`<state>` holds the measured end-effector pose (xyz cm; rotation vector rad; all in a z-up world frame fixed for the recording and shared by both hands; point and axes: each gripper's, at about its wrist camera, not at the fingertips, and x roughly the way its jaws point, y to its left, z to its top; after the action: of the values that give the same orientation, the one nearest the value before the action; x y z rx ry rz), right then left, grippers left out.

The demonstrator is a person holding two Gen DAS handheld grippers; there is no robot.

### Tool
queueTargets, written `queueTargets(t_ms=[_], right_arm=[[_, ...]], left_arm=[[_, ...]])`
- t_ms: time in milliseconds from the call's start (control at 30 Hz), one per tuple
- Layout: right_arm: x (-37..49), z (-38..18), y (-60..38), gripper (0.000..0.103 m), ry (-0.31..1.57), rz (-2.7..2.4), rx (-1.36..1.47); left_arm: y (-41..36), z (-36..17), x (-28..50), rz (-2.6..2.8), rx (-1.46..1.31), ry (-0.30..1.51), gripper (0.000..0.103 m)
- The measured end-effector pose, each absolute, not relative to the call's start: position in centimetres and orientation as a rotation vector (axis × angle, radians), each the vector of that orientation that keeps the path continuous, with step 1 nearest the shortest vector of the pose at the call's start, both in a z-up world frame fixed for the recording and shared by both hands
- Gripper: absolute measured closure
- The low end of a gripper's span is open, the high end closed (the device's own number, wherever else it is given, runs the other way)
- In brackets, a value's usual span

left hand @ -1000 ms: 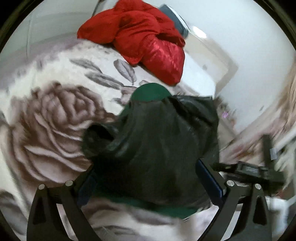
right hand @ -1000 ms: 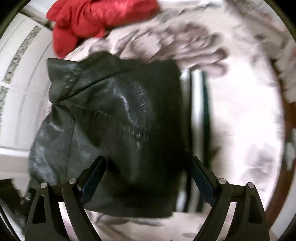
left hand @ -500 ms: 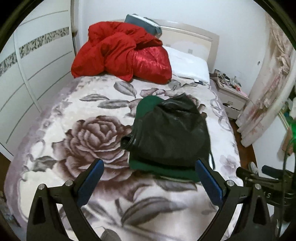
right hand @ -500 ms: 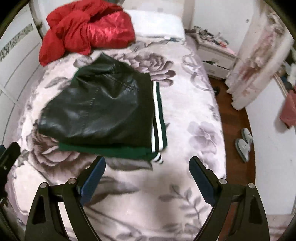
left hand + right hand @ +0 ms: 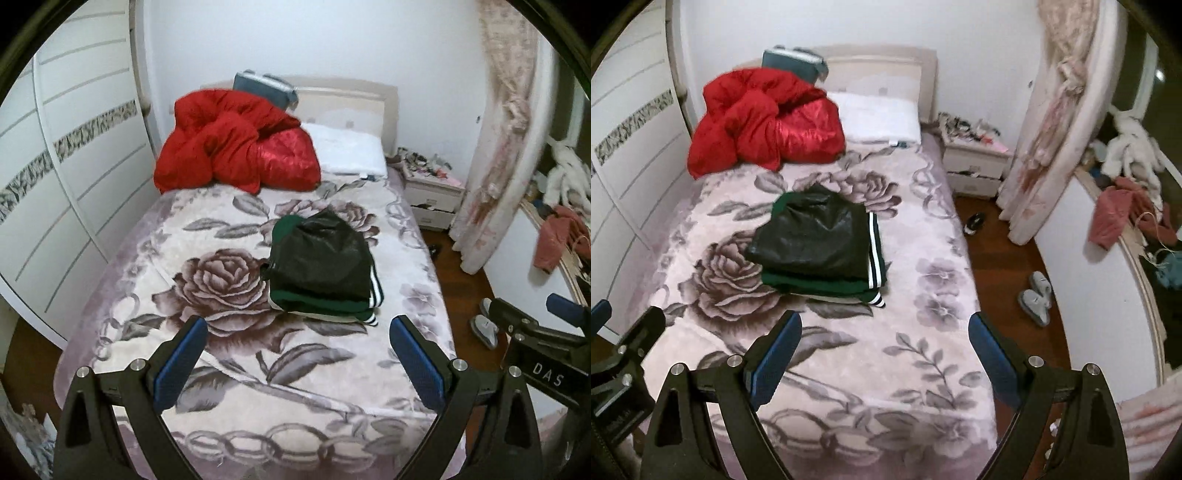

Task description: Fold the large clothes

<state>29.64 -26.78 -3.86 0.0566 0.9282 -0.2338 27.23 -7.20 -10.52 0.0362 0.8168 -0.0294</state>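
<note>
A folded black leather jacket (image 5: 321,254) (image 5: 816,240) lies on top of a folded green garment with white stripes (image 5: 328,308) (image 5: 827,286), stacked in the middle of the bed. My left gripper (image 5: 295,332) is open and empty, well back from the stack near the foot of the bed. In its own view my right gripper (image 5: 884,328) is likewise open, empty and apart from the clothes. The right gripper (image 5: 543,339) also shows at the right edge of the left wrist view.
The bed carries a rose-patterned blanket (image 5: 221,277) (image 5: 923,332). A crumpled red duvet (image 5: 236,147) (image 5: 764,122) and white pillow (image 5: 347,153) lie at the head. A wardrobe (image 5: 74,177) stands left, a nightstand (image 5: 975,162) and slippers (image 5: 1036,295) on the floor right.
Both grippers have pulled far back from the jacket. A second ago it filled both views between the fingers; now the whole bed shows, with the folded stack lying free.
</note>
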Motion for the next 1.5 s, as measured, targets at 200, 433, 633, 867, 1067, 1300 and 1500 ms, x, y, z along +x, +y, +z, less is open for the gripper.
queueTargets(t_ms=[200,433,633,867,1067,1300,1500], right_arm=[[21.2,2.9,-26.7,0.010,0.844,-0.256,0.046],[14.0,8.3,-26.6,0.010,0.769,-0.244,0.046],[10.0,11.4,-25.9,0.010,0.709,-0.225,0.042],[8.1,13.0,-25.1,0.005,0.678,-0.217,0.035],[8.1,13.4,-25.1,0.003,0.665,-0.203,0.040],[8.2,13.6,-25.1,0.003,0.663,-0.196,0.048],[8.1,14.0,-25.1,0.002,0.664,-0.188,0.048]], left_arm=[[-7.5,-6.1,21.9,-0.048,0.033,0.771,0.002],[-7.1,-2.2,17.3,-0.042,0.037,0.696,0.002],[-6.1,-0.6,14.8,-0.028,0.029,0.651,0.002],[-5.4,-0.3,13.3,-0.016,0.010,0.630,0.002],[-5.2,0.0,12.4,0.011,0.010,0.606,0.002],[-5.3,0.2,11.9,0.024,0.010,0.598,0.002],[-5.4,0.2,11.7,0.025,0.006,0.599,0.002]])
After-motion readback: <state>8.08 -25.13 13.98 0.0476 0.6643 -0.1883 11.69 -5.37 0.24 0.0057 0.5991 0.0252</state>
